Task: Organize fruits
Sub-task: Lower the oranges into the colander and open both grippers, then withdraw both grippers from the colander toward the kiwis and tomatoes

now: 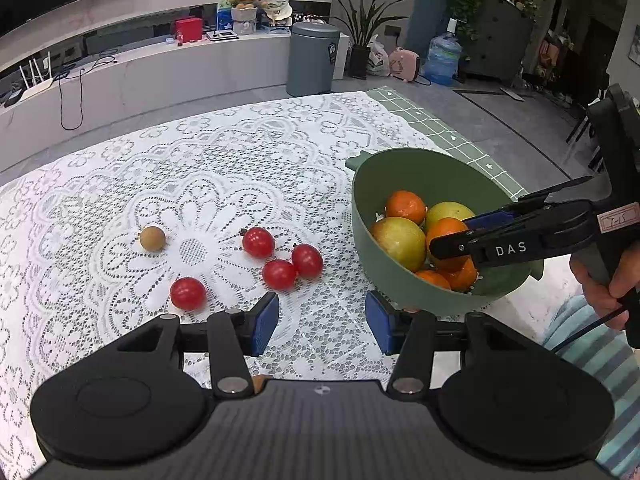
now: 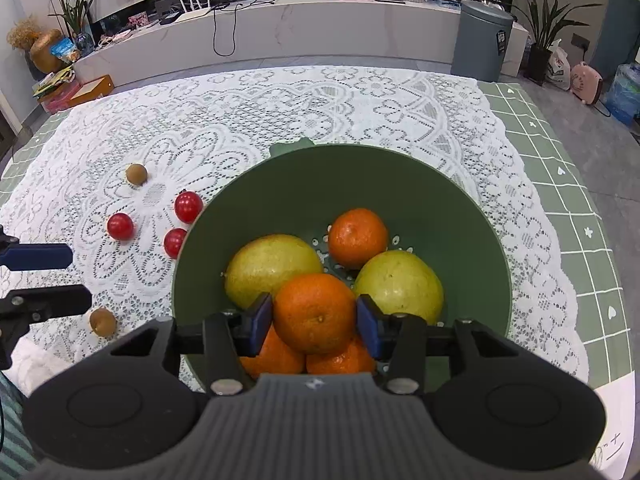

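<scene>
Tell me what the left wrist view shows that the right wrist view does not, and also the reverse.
Only the left wrist view: a fourth cherry tomato close to the green bowl, and the hand holding the right gripper.
Only the right wrist view: a second small brown fruit near the left gripper, and drain holes in the bowl's bottom.
Both: the bowl, the lace cloth, three other tomatoes, and the orange gripped by the right gripper.
</scene>
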`<state>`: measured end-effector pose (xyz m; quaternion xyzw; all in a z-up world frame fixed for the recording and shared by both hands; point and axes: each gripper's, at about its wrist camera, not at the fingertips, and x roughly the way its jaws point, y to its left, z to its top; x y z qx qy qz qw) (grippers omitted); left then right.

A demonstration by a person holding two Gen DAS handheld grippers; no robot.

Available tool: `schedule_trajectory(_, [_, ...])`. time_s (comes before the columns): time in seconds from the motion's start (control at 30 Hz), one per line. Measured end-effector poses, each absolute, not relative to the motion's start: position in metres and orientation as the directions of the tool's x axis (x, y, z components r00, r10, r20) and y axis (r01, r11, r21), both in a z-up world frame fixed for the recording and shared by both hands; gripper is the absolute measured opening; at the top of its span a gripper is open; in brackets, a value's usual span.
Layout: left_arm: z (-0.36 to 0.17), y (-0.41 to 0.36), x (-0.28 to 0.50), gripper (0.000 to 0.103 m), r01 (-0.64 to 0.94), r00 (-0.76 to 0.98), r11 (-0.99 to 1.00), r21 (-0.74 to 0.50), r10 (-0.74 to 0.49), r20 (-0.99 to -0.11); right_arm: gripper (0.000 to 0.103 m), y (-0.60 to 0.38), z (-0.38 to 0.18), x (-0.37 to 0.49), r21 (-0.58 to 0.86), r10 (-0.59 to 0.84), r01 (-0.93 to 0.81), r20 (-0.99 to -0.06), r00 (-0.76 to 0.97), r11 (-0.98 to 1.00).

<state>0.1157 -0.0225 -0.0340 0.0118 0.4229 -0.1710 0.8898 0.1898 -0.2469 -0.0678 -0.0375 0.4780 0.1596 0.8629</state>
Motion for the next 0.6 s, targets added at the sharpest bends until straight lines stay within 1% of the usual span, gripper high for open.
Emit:
schedule_trajectory(0.23, [-0.031, -0.018, 0.111, 0.059, 0.317, 0.587, 0.940, -0.129, -0.301, -0.751, 0.045, -0.246, -0.064, 0.191, 0.072, 0.216, -0.288, -0.835, 0.506, 0.955])
schedule_trajectory(0.27, [-0.030, -0.017, 0.110, 0.059, 0.315, 0.589, 0.940, -0.129, -0.301, -0.750, 0.046, -0.245, -0.062, 0.190, 0.072, 0.216, -0.287, -0.832, 0.510, 0.955])
schedule_trajectory(0.37, [-0.029, -0.013, 0.108, 0.059, 0.308, 0.595, 0.942, -0.134, -0.301, -0.745, 0.053, -0.243, -0.053, 0.187, 0.056, 0.202, -0.278, -0.821, 0.534, 0.959])
schedule_trajectory(0.43, [-0.028, -0.010, 0.107, 0.059, 0.304, 0.601, 0.943, -0.138, -0.302, -0.740, 0.053, -0.239, -0.044, 0.181, 0.041, 0.200, -0.285, -0.807, 0.556, 0.958])
schedule_trajectory(0.5, [-0.026, -0.007, 0.104, 0.059, 0.302, 0.611, 0.943, -0.137, -0.302, -0.732, 0.056, -0.234, -0.035, 0.174, 0.029, 0.203, -0.295, -0.788, 0.581, 0.955])
schedule_trajectory(0.6, [-0.024, -0.003, 0.100, 0.059, 0.299, 0.627, 0.946, -0.127, -0.295, -0.722, 0.057, -0.224, -0.023, 0.161, 0.027, 0.225, -0.312, -0.754, 0.617, 0.950])
